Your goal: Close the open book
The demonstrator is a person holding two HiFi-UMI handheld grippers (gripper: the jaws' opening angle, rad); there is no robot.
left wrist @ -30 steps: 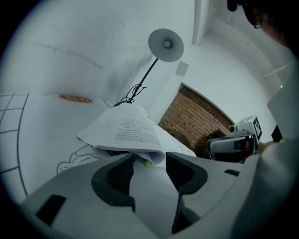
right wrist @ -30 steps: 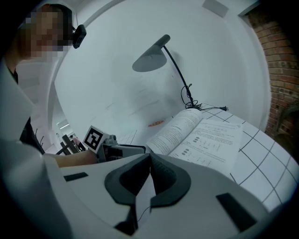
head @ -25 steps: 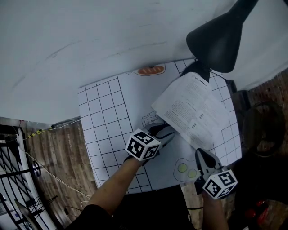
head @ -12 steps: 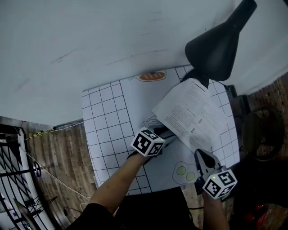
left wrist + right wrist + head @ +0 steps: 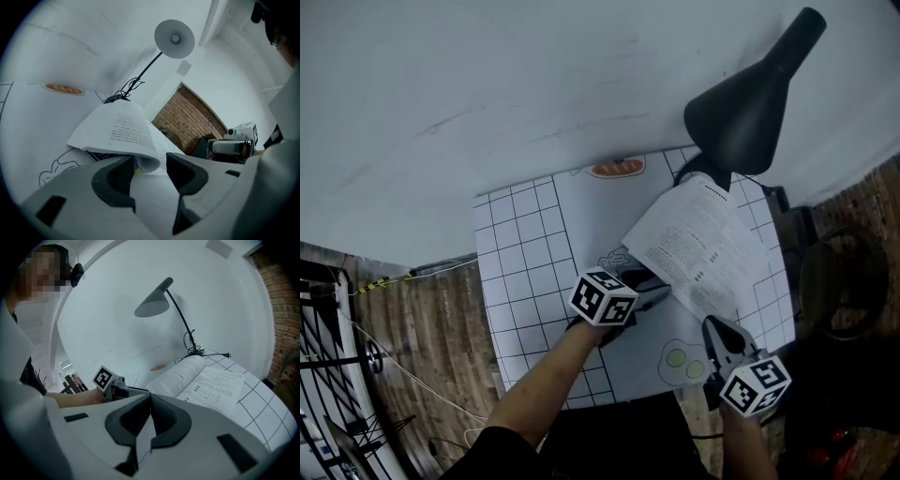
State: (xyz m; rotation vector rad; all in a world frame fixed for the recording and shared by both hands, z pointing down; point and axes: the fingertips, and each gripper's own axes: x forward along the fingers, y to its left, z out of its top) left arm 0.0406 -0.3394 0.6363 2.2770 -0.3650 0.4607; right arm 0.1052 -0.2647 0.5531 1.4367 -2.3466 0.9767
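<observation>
Since a second ago the left gripper (image 5: 658,292) has pushed a bit further right under the book (image 5: 710,251), and the left-hand pages have risen and bowed more; the right gripper (image 5: 713,325) has barely shifted. White wall (image 5: 487,84) fills the top of the head view, with wooden floor (image 5: 441,328) at lower left. The white grid mat (image 5: 525,253) covers the tabletop. The black desk lamp (image 5: 748,101) stands at the mat's far right corner, shade leaning over the book's far end, and its cord (image 5: 206,352) lies coiled at the base. The book sits open on the right half of the mat, near the lamp base; the right-hand page lies flat and the left-hand pages are lifted into a curve. Left gripper view: the jaws are apart, and the curled page edge (image 5: 140,159) hangs just above and into the gap without being pinched. The left gripper's marker cube (image 5: 603,296) sits over the mat's middle. Right gripper view: the jaws are pressed together with nothing between them. That gripper sits near the mat's front right edge, just beside the book's near corner, and I can't tell whether they touch. A bread drawing (image 5: 616,169) is at the mat's far edge and an egg drawing (image 5: 682,360) lies near the front, between the two grippers.
</observation>
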